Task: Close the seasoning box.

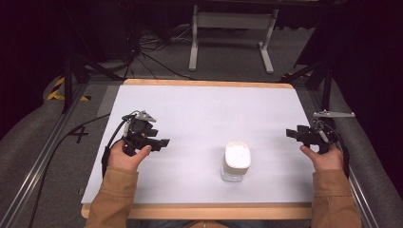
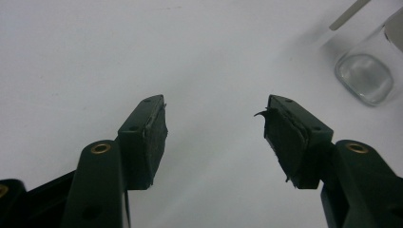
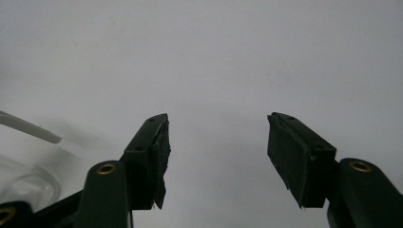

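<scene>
Left gripper and right gripper, both wide and empty, flank the lidded glass jar standing at 6 o'clock on the white table. Probable approach: steady the glass, grip the lid squarely.

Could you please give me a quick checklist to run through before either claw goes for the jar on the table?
1. Left claw open, nothing between its jaws: ok.
2. Right claw open, nothing between its jaws: ok.
3. Jar upright on the white tabletop: ok.
4. White lid sits on the jar: ok.
5. Lid tightness: cannot tell.
6. Clear table between each claw and the jar: ok.
</scene>
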The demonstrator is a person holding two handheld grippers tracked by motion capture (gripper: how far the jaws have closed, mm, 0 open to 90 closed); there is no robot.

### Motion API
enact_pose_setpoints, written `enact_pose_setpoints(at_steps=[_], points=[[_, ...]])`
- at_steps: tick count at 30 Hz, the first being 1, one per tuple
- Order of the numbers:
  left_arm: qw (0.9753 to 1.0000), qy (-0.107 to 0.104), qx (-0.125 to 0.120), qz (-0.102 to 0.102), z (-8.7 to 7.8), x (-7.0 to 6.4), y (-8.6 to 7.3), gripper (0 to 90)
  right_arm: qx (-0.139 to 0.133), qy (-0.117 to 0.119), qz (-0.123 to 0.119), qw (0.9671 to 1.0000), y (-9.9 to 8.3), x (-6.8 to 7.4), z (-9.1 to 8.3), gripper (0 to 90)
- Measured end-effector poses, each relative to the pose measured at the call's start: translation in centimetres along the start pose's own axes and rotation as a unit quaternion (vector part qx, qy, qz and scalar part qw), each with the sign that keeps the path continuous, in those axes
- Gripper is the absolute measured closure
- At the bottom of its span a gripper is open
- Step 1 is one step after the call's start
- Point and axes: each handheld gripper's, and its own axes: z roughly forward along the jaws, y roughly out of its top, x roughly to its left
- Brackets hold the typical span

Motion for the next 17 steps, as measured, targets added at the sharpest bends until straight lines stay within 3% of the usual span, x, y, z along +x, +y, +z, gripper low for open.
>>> enact_pose_setpoints(at_steps=[9, 17], points=[[1.0, 0.001, 0.003, -0.004, 0.2, 0.3, -0.2, 40.2, 0.032, -0.008, -0.001, 0.9994, -1.0, -0.7, 2.0, 41.8], [1.0, 0.002, 0.003, -0.004, 0.1, 0.3, -0.1, 40.2, 0.061, -0.006, -0.003, 0.9981, -1.4, -0.5, 3.1, 41.8]])
